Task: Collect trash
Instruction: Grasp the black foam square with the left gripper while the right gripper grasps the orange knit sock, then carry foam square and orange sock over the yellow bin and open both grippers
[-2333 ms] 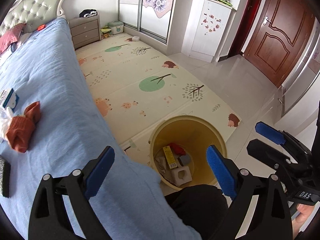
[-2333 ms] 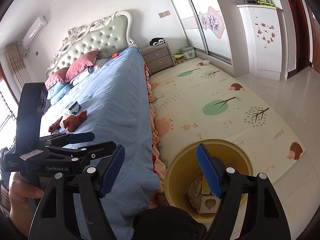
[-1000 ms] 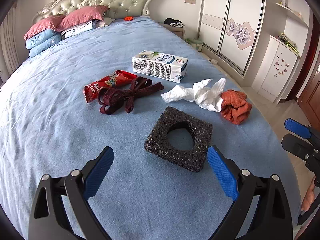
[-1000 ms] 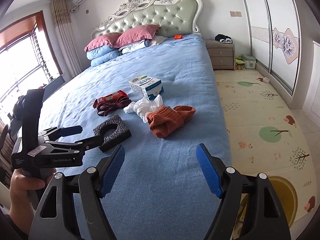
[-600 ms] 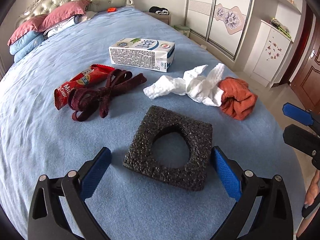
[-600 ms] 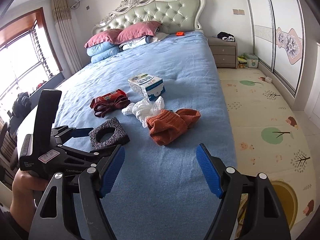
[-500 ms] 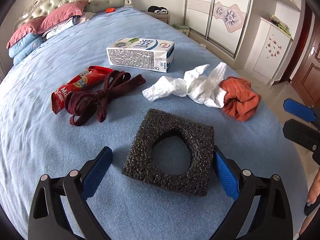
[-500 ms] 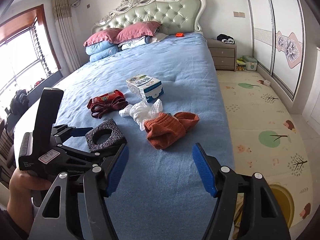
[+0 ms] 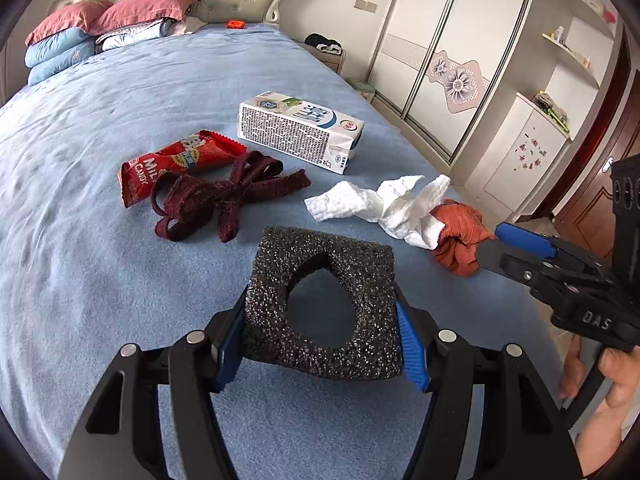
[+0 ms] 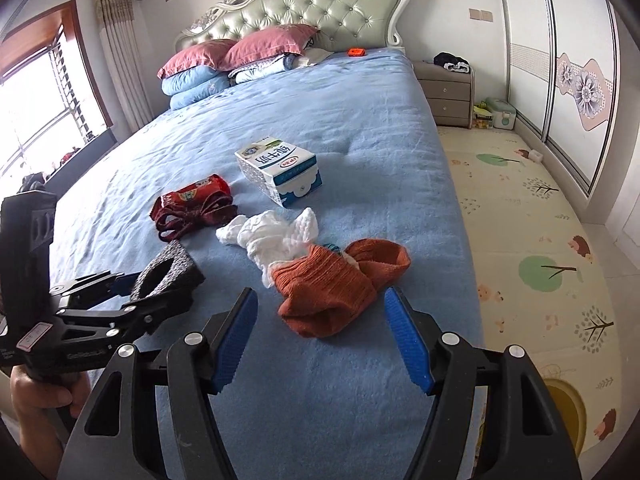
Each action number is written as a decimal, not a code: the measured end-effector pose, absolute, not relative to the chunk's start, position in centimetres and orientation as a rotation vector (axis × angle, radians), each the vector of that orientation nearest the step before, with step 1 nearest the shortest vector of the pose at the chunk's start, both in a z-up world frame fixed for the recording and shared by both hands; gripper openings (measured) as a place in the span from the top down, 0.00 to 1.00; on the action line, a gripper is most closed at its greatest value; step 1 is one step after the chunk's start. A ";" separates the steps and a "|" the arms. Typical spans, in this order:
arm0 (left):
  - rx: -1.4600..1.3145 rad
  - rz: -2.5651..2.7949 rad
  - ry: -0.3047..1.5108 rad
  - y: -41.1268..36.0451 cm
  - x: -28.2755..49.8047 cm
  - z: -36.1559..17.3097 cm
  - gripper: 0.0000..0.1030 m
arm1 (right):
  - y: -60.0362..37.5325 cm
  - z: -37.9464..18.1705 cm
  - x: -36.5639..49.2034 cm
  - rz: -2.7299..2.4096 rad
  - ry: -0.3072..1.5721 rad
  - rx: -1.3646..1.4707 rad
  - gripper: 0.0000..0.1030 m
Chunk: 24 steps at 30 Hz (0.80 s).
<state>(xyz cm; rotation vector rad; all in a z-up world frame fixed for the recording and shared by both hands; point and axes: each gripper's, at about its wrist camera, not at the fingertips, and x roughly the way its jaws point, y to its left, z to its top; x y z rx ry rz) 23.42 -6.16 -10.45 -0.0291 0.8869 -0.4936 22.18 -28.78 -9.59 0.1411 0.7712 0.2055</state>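
Note:
My left gripper (image 9: 320, 340) is shut on a black foam block (image 9: 356, 276) with a hole in it and holds it tilted, just above the blue bed (image 9: 80, 240); the block also shows in the right wrist view (image 10: 168, 268). My right gripper (image 10: 322, 336) is open and empty, just short of an orange knit cloth (image 10: 336, 284). Beyond lie a crumpled white tissue (image 10: 272, 232), a dark red knit band (image 9: 216, 196), a red candy wrapper (image 9: 176, 160) and a milk carton (image 9: 300, 128).
The yellow trash bin (image 10: 568, 404) stands on the play mat (image 10: 520, 220) beside the bed's foot, at the lower right. Pillows (image 10: 240, 60) lie at the headboard. A nightstand (image 10: 448, 92) and wardrobe (image 9: 460, 60) line the right wall.
My left gripper has closed on the black foam block and lifted it off the bed. My right gripper has moved closer to the orange cloth.

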 end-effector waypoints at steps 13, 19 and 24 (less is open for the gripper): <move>-0.045 -0.529 0.867 -5.8 22.3 -10.0 0.38 | -29.4 -10.0 20.5 0.247 0.766 0.199 0.73; -0.083 -0.576 0.862 -6.1 19.3 -9.1 0.38 | -30.0 -9.0 15.8 0.287 0.716 0.231 0.73; -0.082 -0.603 0.858 -6.9 16.4 -8.7 0.38 | -30.3 -8.3 12.1 0.303 0.687 0.237 0.73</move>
